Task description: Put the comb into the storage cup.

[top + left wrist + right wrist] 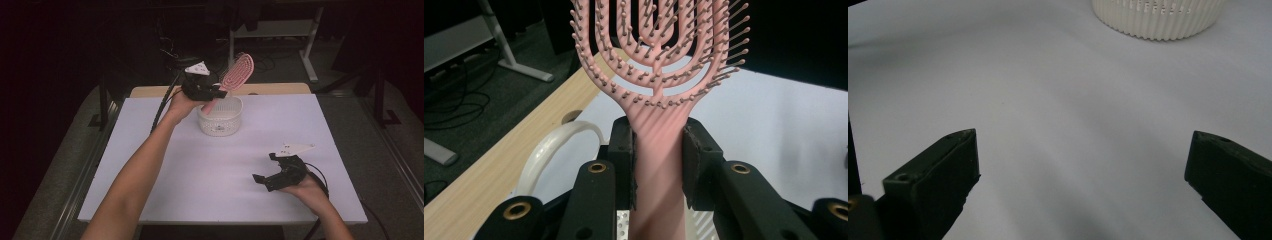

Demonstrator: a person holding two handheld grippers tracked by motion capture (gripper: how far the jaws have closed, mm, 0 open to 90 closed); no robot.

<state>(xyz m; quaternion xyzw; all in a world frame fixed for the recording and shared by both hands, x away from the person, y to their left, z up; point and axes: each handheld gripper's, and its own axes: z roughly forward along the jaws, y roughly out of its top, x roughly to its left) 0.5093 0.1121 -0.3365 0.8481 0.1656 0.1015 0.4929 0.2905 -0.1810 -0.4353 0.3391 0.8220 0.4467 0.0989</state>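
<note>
White sheeting is covering the bench (165,200), with dark floor being seen beyond. 1 pink brush (235,75) is being gripped by its handle between the fingers of the left gripper (212,92), tilted above the white basket (220,122). Lowering it in and letting go are judged as being left. The right gripper (267,172) is being held open, empty, near the bench's front. The basket's inside is being hidden; the handle's end is being cut off.

The hairbrush (659,145) looks like matt pink plastic. The basket (220,120) at the frame's centre is ribbed white plastic. The table (210,170) has a smooth matt white top and a pale wooden edge (489,165).
</note>
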